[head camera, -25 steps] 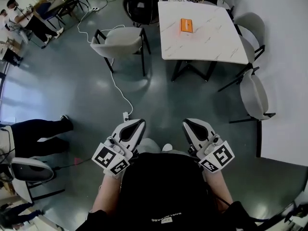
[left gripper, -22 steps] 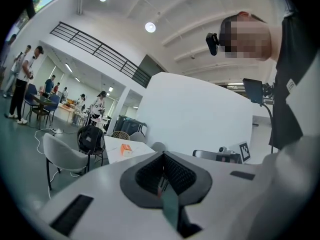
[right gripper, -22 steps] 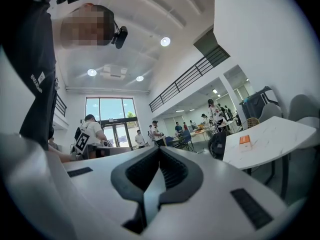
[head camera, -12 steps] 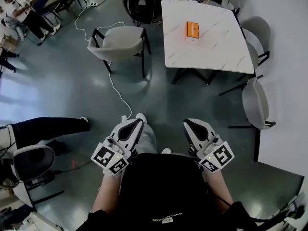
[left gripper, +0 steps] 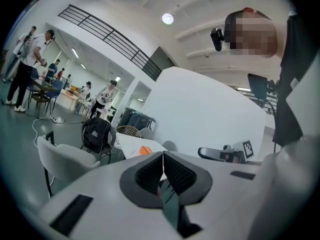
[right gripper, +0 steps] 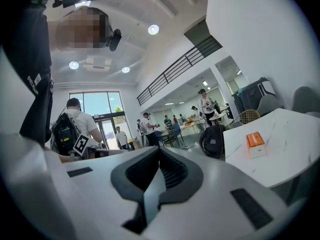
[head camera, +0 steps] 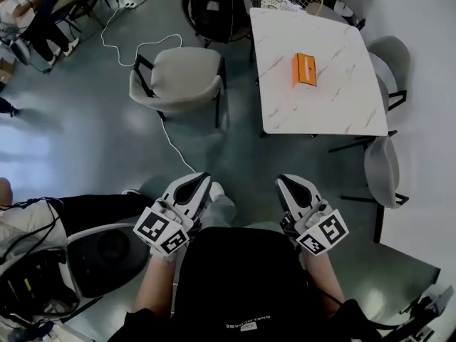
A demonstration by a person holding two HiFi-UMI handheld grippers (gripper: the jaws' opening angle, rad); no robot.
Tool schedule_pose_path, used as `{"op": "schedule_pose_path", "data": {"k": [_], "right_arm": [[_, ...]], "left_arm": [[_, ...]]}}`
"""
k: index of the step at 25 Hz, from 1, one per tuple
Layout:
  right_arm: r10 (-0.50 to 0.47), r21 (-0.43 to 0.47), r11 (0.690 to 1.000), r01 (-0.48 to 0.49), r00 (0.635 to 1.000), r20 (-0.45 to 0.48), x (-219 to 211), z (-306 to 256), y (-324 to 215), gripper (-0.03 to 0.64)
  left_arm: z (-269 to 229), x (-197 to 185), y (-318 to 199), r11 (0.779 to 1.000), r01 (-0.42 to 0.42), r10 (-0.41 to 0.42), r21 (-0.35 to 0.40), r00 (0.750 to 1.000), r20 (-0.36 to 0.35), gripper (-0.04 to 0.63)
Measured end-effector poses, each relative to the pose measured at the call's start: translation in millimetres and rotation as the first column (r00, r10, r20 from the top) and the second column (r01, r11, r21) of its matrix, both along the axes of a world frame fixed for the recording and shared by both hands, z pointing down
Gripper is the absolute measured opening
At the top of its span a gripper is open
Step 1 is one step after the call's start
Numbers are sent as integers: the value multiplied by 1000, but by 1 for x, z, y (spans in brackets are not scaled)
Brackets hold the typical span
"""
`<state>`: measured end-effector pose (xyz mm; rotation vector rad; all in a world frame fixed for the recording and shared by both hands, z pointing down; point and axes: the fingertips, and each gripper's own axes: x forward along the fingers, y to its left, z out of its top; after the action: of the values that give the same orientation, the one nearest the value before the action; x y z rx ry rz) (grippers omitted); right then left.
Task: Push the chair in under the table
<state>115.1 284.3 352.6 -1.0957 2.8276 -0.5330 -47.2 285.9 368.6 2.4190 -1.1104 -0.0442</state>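
- My left tool [head camera: 201, 179] and right tool [head camera: 286, 181] are both closed, jaws together with nothing between them. Judging by that, I have only narrow, hard tips to push with, and they could skid off a rounded backrest.
- A white cable [head camera: 168, 130] lies on the floor just ahead of the left tool and runs on towards the chair's legs. I could catch a foot in it, or a chair leg could snag it and drag it along.
- The chair [head camera: 182, 77] stands well ahead of the left tool, pulled out and clear of the tabletop [head camera: 285, 105], not yet tucked under. If I press on one side only, it may swing round instead of sliding straight, and a leg could knock the table's frame.
- Ahead of the right tool, the orange box [head camera: 305, 70] sits on the tabletop. A hard shove that bumps the edge could jolt it.
- Beyond the chair, a black bag [head camera: 214, 6] stands near the tabletop's far corner. A chair pushed off line could run into it.
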Motion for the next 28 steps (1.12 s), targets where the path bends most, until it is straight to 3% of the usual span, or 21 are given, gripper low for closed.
{"op": "schedule_pose_path", "data": {"k": [5, 11, 17, 22, 24, 28], "right_arm": [[-9, -12, 1000, 8, 1000, -26, -29, 2, -46, 12], [-32, -35, 999, 30, 998, -46, -30, 9, -92, 11], [-107, -45, 993, 105, 994, -37, -12, 20, -156, 12], [-198, -44, 979, 198, 980, 0, 3, 20, -213, 12], [-230, -46, 972, 231, 973, 7, 5, 20, -232, 11], [-285, -55, 957, 286, 958, 15, 3, 21, -259, 11]], "left_arm": [[10, -34, -46, 999, 32, -33, -39, 999, -25, 6], [24, -43, -93, 992, 85, -90, -89, 995, -46, 6], [38, -36, -151, 967, 218, -227, -135, 973, -49, 8], [48, -47, -197, 892, 403, -421, -206, 905, -53, 8], [51, -58, -212, 850, 474, -497, -231, 866, -52, 20], [60, -89, -230, 753, 595, -626, -282, 779, -28, 117]]}}
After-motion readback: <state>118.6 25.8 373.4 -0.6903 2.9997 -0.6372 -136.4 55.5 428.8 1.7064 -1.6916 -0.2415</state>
